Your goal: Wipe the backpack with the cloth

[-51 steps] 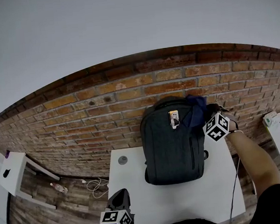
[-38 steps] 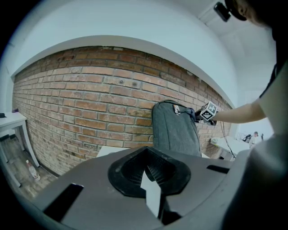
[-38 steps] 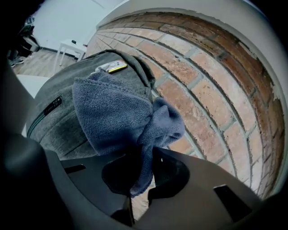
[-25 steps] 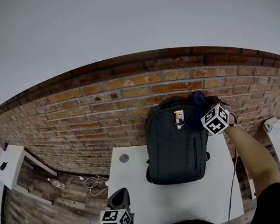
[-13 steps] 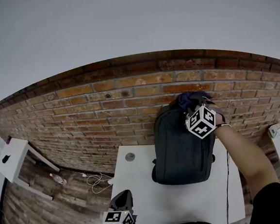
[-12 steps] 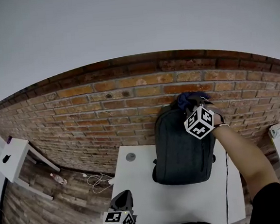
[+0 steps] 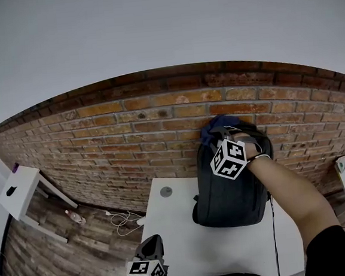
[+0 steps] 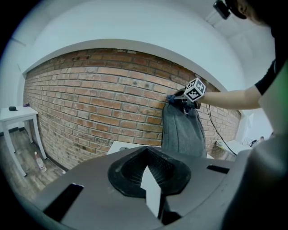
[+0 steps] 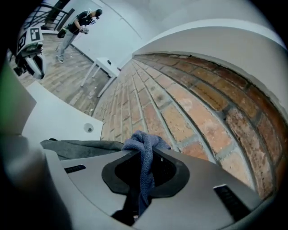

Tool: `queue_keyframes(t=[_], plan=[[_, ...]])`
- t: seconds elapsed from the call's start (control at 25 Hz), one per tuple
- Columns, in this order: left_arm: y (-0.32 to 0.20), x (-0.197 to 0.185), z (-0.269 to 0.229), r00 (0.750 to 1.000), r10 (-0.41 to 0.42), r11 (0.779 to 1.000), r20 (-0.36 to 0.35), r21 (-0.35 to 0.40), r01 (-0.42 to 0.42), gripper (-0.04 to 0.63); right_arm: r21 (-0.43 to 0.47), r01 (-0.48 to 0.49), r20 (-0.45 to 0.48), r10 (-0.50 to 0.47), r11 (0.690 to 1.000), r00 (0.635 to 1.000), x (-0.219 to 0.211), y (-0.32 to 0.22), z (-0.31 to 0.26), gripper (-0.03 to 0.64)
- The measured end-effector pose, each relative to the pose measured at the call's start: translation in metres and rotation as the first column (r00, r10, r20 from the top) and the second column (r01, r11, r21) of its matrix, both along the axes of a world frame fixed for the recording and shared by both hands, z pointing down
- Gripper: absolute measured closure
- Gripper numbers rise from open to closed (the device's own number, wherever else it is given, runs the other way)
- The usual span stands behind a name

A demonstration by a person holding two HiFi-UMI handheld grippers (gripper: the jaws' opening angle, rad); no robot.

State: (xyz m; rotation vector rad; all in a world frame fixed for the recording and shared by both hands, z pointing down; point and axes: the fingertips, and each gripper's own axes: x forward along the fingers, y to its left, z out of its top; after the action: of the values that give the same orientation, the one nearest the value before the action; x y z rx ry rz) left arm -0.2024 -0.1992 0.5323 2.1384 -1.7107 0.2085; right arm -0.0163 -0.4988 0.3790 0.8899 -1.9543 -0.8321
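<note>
White table (image 7: 181,239) bearing the backpack (image 7: 225,196) abuts brick wall (image 7: 130,129) above wooden floor (image 7: 63,258).

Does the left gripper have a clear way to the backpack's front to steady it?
Probably yes. The left gripper hangs off the table's near edge, with bare tabletop between it and the backpack. The right gripper holds the cloth up at the backpack's top.

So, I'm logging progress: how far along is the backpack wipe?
Done: the cloth is clamped in the right gripper. In hand: it is at the top of the backpack, by the brick wall. Left: its front below shows no sign either way of wiping; the left gripper hangs shut and empty, off the bag.
</note>
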Motion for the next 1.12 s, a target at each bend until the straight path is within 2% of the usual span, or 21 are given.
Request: queue_keyframes(t=[0.12,0.2,0.32,0.48,0.64,0.88,1.0,1.12], plan=[[0.001,-0.004,-0.001,1.000,-0.006,1.000,0.015,-0.001,0.006,0.598,0.026,0.001,-0.030,0.000,1.000,1.000,0.001,-0.002,0.002,0.577],[0.000,-0.004,-0.001,1.000,-0.006,1.000,0.019,-0.002,0.006,0.598,0.016,-0.050,0.015,0.049,0.999,0.999,0.014,-0.009,-0.003,0.577],[-0.001,0.000,-0.002,1.000,0.001,1.000,0.019,-0.004,0.000,0.598,-0.013,-0.110,0.073,0.111,0.994,0.991,0.041,-0.016,-0.010,0.577],[-0.006,0.011,-0.003,0.999,0.026,1.000,0.019,0.001,-0.026,0.598,0.035,-0.157,0.018,0.156,0.987,0.988,0.083,-0.016,-0.012,0.577],[-0.011,0.024,-0.001,0.998,0.055,0.998,0.020,-0.001,-0.055,0.598,0.003,-0.232,0.042,0.231,0.973,0.972,0.128,-0.016,-0.010,0.577],[-0.017,0.045,-0.006,0.994,0.102,0.995,0.024,0.008,-0.102,0.598,-0.121,-0.348,0.172,0.365,0.929,0.915,0.189,-0.015,-0.004,0.577],[-0.017,0.047,-0.008,0.993,0.110,0.994,0.038,0.009,-0.111,0.598,-0.157,-0.379,0.215,0.406,0.912,0.888,0.209,-0.012,0.000,0.577],[-0.016,0.046,-0.008,0.993,0.107,0.994,0.043,0.006,-0.107,0.598,-0.218,-0.385,0.309,0.437,0.897,0.845,0.226,-0.010,0.001,0.577]])
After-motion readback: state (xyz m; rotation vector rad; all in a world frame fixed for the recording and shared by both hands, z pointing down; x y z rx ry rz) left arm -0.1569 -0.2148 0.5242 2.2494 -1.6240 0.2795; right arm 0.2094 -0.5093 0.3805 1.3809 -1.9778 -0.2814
